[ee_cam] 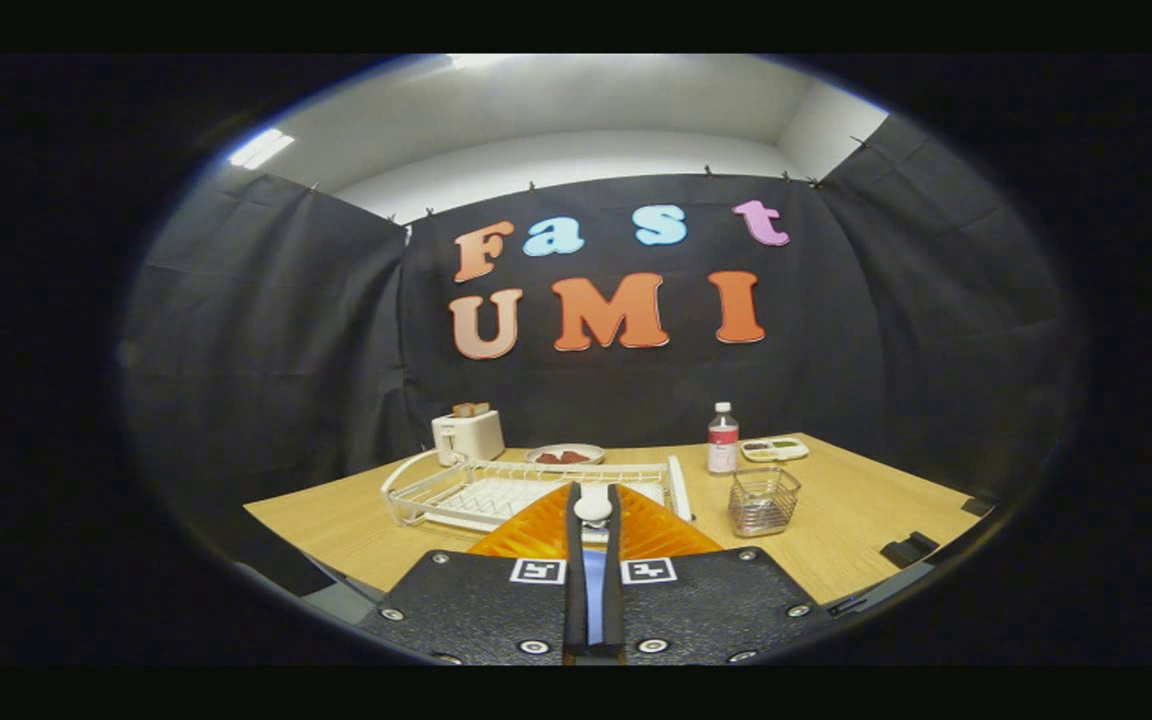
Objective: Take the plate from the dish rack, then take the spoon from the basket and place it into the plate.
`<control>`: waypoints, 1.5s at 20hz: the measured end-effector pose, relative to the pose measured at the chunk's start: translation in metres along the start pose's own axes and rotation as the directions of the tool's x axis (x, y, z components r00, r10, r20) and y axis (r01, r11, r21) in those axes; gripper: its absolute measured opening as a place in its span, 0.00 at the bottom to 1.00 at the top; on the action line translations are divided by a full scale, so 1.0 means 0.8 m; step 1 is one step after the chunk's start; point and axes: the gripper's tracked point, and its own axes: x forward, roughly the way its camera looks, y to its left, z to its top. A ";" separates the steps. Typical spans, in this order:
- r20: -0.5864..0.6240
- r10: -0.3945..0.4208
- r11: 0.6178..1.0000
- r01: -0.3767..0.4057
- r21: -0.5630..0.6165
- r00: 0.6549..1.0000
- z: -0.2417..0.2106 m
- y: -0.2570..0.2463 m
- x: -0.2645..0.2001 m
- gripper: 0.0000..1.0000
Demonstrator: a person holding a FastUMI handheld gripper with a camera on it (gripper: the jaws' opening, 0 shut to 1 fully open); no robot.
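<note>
The gripper (593, 530) jaws clamp a white-bowled, blue-handled spoon (593, 506) over the orange ribbed plate (536, 530), just before the white wire dish rack (456, 490).

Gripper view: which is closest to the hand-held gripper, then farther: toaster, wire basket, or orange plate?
From the hand-held gripper, which grips a white spoon:
1. Orange plate, under its fingers.
2. Wire basket, ahead, right.
3. Toaster, beyond the dish rack, left.
</note>
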 end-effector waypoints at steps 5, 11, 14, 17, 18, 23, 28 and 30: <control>-0.053 0.073 0.997 -0.073 -0.014 0.996 -0.052 0.040 0.012 0.06; -0.125 0.080 0.996 -0.083 -0.021 0.989 -0.113 0.047 0.036 0.06; -0.129 0.084 0.996 -0.083 0.010 0.988 -0.116 0.046 0.038 0.08; -0.238 0.065 0.998 -0.061 0.022 0.969 -0.153 0.042 0.036 0.14; -0.261 0.056 0.998 -0.054 0.014 0.964 -0.159 0.038 0.035 0.15; -0.293 0.043 0.999 -0.045 0.000 0.955 -0.151 0.030 0.037 0.36; -0.259 -0.019 0.999 0.005 -0.054 0.966 -0.121 -0.007 0.037 0.94; -0.242 -0.055 0.997 0.040 -0.065 0.969 -0.106 -0.029 0.033 0.98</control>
